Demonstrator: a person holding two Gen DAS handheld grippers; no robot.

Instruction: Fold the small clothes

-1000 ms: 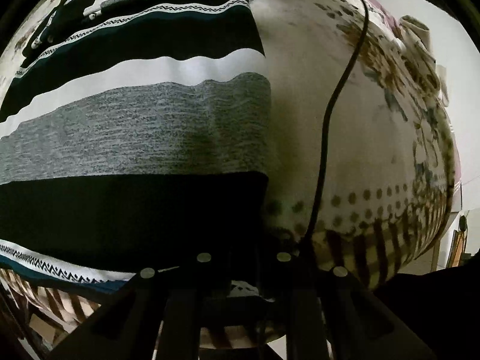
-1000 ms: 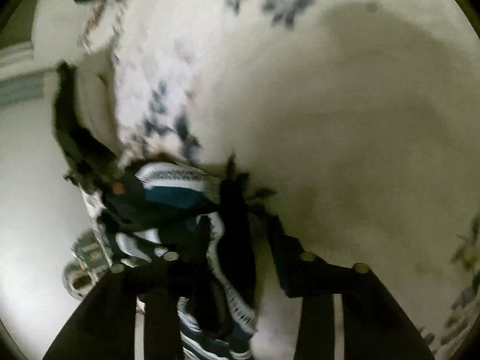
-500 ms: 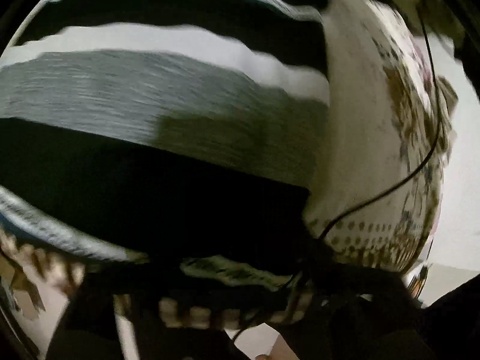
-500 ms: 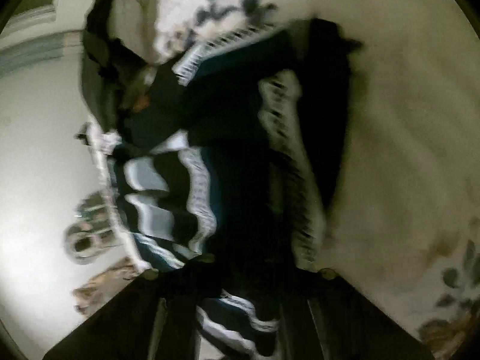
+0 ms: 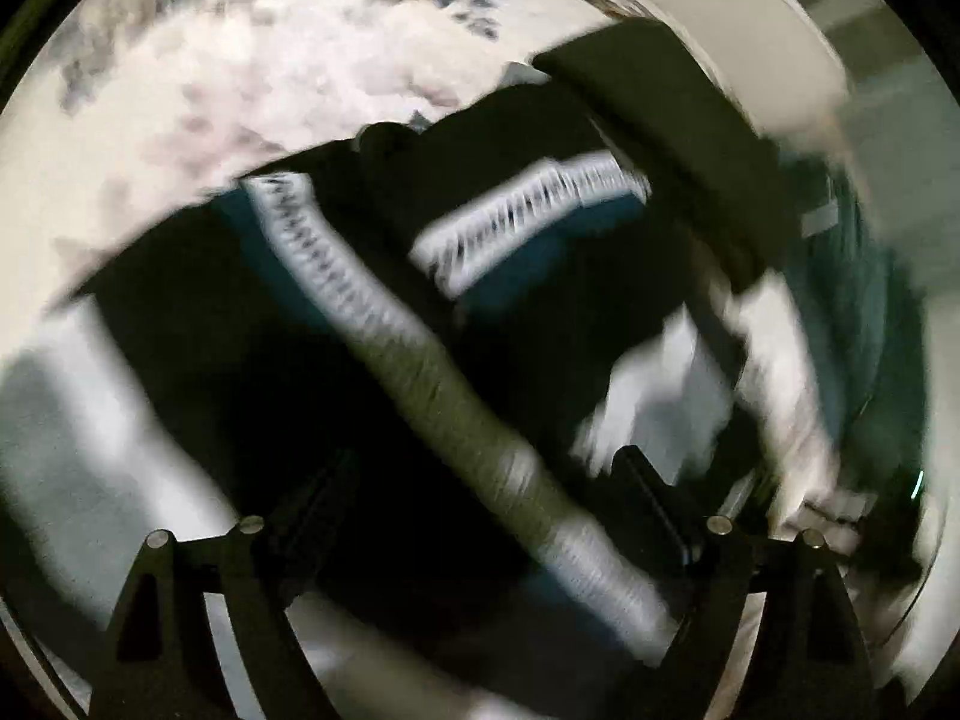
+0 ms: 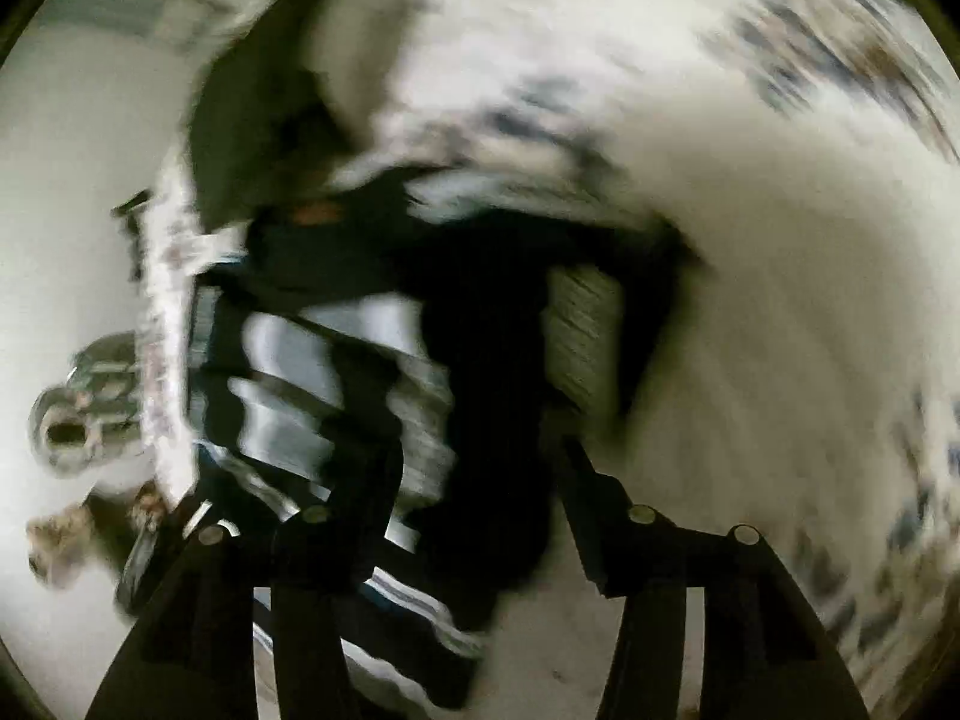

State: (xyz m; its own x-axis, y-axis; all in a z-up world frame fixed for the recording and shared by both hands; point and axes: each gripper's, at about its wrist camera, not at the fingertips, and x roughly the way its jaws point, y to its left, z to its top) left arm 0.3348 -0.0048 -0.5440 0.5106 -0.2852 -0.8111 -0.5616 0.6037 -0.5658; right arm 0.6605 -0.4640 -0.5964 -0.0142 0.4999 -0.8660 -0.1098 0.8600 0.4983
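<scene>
Both claws are opening over the striped garment (image 5: 372, 300) lying bunched on the floral-print bed (image 5: 198, 60), left claw (image 5: 480, 510) wide, right claw (image 6: 480, 498) about half, neither apparently gripping cloth through the blur.

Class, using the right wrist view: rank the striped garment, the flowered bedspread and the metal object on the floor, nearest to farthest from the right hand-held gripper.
1. Striped garment: between the opening jaws of the right hand-held gripper, not pinched.
2. Flowered bedspread: under the garment, spreading right.
3. Metal object: far left, on the floor beyond the bed edge; blurred.
</scene>
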